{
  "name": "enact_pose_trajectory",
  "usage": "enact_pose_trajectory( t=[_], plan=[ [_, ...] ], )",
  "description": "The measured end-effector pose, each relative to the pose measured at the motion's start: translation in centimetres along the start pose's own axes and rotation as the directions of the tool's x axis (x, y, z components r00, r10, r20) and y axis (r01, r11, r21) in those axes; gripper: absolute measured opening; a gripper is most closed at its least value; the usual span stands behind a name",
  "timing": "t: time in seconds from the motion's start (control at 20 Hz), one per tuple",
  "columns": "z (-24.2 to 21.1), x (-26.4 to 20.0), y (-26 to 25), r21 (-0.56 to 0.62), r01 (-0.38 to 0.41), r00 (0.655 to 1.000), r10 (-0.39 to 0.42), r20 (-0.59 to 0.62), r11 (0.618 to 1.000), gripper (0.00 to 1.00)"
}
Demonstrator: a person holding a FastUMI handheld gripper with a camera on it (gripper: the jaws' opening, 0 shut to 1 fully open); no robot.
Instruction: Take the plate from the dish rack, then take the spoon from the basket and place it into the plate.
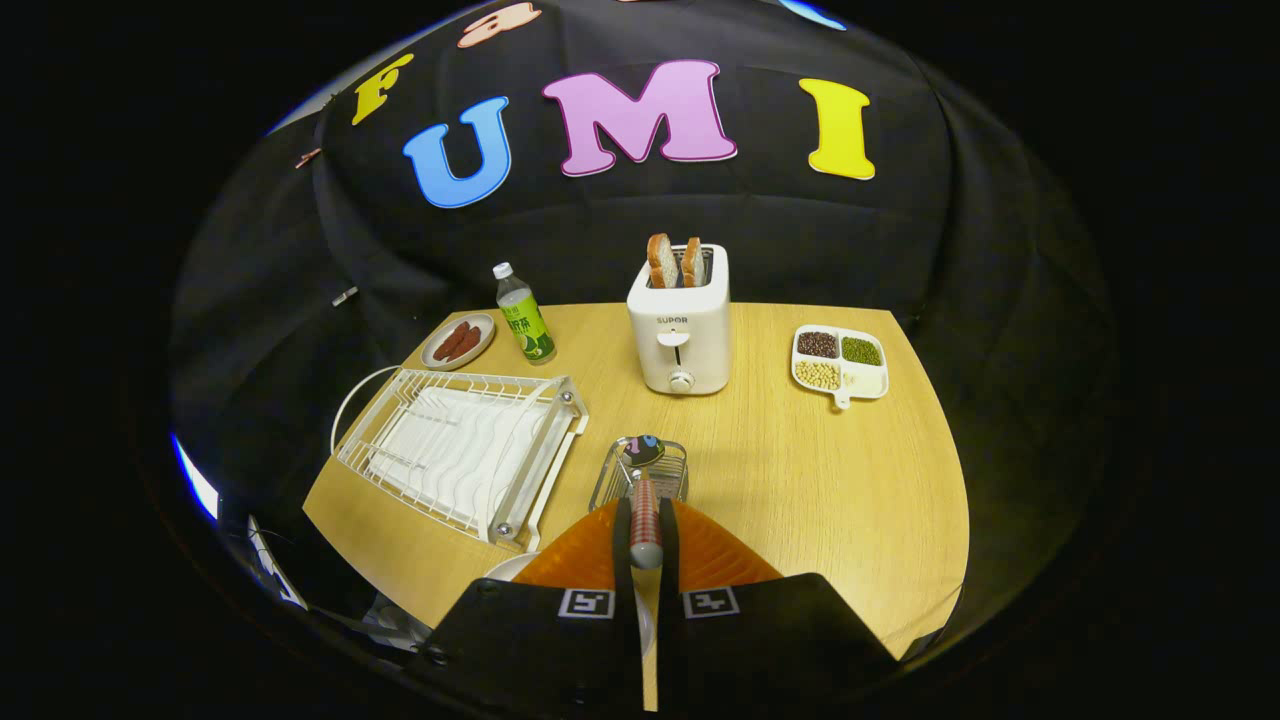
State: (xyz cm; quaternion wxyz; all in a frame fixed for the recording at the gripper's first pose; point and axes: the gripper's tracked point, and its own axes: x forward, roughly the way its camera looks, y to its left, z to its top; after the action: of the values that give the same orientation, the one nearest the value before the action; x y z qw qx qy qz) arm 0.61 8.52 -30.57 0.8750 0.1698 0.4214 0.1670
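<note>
We see the tongs (646,545) closed narrowly on the spoon (645,500), both fingers pressing its ribbed handle; the dark oval bowl points ahead over the small wire basket (640,478). A white plate (507,568) rim shows just left of the fingers, partly hidden by them. The white wire dish rack (462,447) with wavy drain tray lies to the left. Beyond: white toaster (680,335) with two bread slices, green-labelled bottle (524,315), sausage dish (458,341), four-compartment bean tray (840,362). Pale wood-grain bench (820,480); black cloth wall.
</note>
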Motion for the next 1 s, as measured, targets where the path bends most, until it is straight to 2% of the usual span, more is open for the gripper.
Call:
enact_pose_trajectory(
  t=[0.25, 0.4, 0.7, 1.0],
  plan=[
    [1.5, -4.5, 1.9, 0.013, -0.055, 0.997, 0.055, 0.055, 0.998, 0.1],
    [0.4, -7.2, 3.5, 0.006, -0.103, 0.993, 0.103, 0.052, 0.995, 0.1],
    [-6.8, -9.7, 6.2, 0.033, -0.166, 0.985, 0.167, -0.051, 0.986, 0.1],
    [-14.4, -7.5, 6.7, 0.032, -0.173, 0.968, 0.176, -0.179, 0.984, 0.1]
  ],
)
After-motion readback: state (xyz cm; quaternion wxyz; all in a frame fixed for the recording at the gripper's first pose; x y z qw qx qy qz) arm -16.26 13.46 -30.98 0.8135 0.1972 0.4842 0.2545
